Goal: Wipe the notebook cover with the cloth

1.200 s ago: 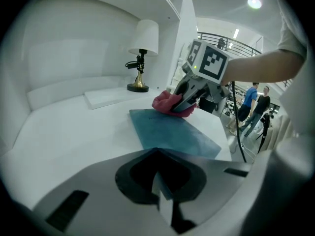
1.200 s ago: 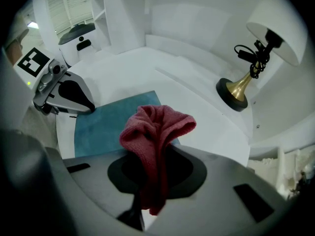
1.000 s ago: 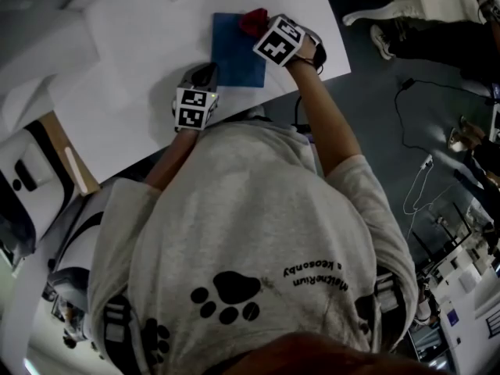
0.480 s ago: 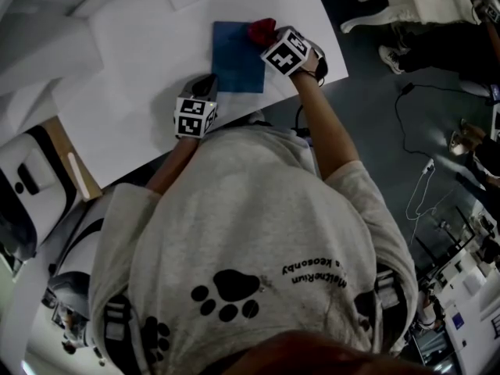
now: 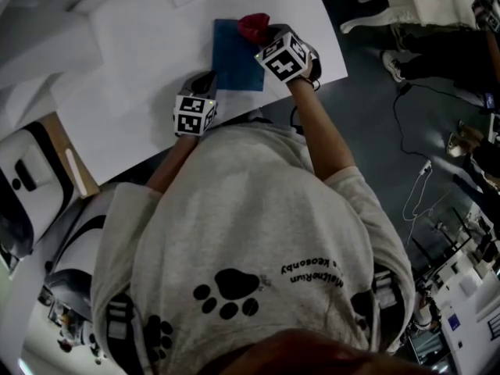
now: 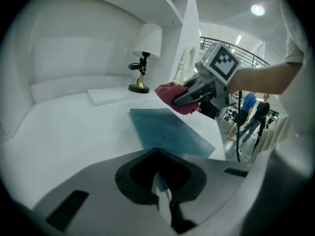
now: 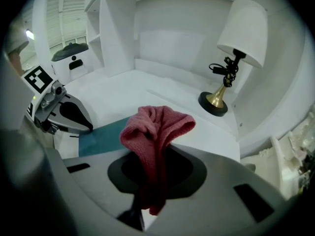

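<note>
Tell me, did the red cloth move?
Yes, a little: the cloth slid left along the notebook's far edge, away from its right corner.

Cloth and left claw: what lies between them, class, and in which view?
The blue notebook lies between the cloth and the left claw. The head view shows it best; the right gripper view shows it too.
</note>
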`<control>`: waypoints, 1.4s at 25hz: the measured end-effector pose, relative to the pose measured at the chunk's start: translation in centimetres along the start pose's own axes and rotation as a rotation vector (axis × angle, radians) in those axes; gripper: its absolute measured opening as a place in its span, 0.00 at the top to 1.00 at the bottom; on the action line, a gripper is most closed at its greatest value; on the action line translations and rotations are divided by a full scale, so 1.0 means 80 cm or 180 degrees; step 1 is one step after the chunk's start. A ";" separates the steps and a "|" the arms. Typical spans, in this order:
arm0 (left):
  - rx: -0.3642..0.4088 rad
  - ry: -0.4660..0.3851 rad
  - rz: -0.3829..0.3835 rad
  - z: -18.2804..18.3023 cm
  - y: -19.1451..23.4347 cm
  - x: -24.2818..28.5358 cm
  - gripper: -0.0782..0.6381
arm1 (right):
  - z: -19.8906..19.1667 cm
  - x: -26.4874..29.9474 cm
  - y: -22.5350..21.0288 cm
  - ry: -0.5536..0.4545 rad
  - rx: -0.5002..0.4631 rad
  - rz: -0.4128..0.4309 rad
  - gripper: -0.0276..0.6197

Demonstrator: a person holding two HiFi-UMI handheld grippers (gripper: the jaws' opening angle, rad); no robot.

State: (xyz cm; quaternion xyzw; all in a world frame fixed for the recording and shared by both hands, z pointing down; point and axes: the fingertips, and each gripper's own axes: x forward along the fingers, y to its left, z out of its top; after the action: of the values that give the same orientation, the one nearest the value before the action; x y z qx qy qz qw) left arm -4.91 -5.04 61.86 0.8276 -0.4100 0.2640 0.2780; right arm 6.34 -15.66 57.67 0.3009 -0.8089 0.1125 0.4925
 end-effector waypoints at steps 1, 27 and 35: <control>0.0013 0.0003 0.0000 0.000 -0.001 0.001 0.87 | 0.009 -0.001 0.005 -0.0045 -0.0048 0.0022 0.84; 0.0141 0.0095 -0.0029 0.004 -0.006 0.000 0.87 | 0.065 0.062 0.131 0.0510 -0.1183 0.0811 0.84; 0.0149 0.0105 -0.0027 0.004 -0.005 0.003 0.87 | 0.047 0.063 0.122 0.0863 -0.1180 0.0963 0.84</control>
State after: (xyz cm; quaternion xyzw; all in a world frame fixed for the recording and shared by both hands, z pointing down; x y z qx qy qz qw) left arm -4.36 -5.15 61.72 0.8311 -0.3956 0.2859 0.2665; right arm -3.88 -11.62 61.33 0.0635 -0.7781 0.0741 0.6205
